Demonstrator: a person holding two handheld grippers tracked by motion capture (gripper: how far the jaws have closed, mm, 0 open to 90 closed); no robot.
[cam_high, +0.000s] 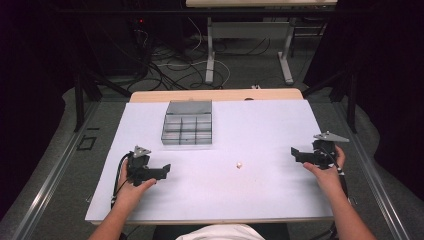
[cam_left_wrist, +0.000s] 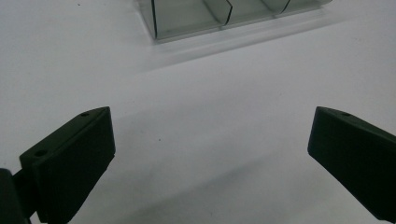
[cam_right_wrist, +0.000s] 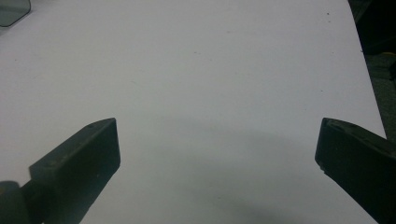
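Left hand-held gripper (cam_high: 162, 170) and right hand-held gripper (cam_high: 296, 152) both spread, empty. Small pale piece (cam_high: 239, 164), probably the target, sits mid-tabletop between them, slightly nearer the right; divided tray (cam_high: 188, 129) toward far edge.

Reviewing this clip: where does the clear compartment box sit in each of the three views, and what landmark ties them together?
High view: the compartment box sits on the white sheet, left of centre toward the far edge.
Left gripper view: its near wall and dividers lie along the top edge, ahead of the open jaws.
Right gripper view: one rounded corner sits at the top left.
Shared landmark: the white sheet under everything.
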